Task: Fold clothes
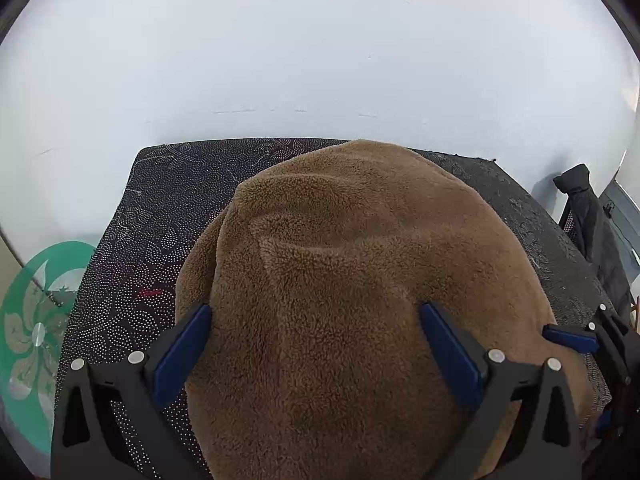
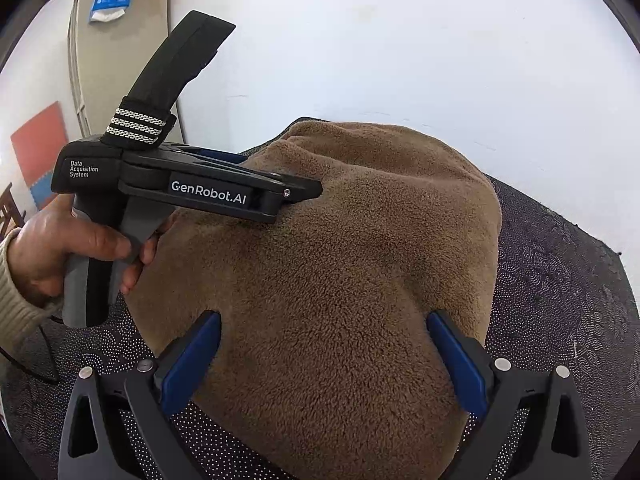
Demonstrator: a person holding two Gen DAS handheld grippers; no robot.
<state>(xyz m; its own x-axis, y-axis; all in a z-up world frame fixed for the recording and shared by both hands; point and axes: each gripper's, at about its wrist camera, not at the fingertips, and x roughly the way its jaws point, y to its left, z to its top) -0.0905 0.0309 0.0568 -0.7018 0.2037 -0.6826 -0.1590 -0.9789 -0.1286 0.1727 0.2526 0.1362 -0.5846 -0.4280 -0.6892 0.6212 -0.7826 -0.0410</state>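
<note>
Both claws, left gripper (image 1: 316, 344) and right gripper (image 2: 324, 352), spread wide over the brown fleece (image 1: 360, 260), mid-frame; folded bundle or unfolded heap, can't tell.

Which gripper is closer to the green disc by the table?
Left. The green disc sits just off the left gripper's side of the dark table. The right gripper works over the brown fleece, disc out of view.
</note>
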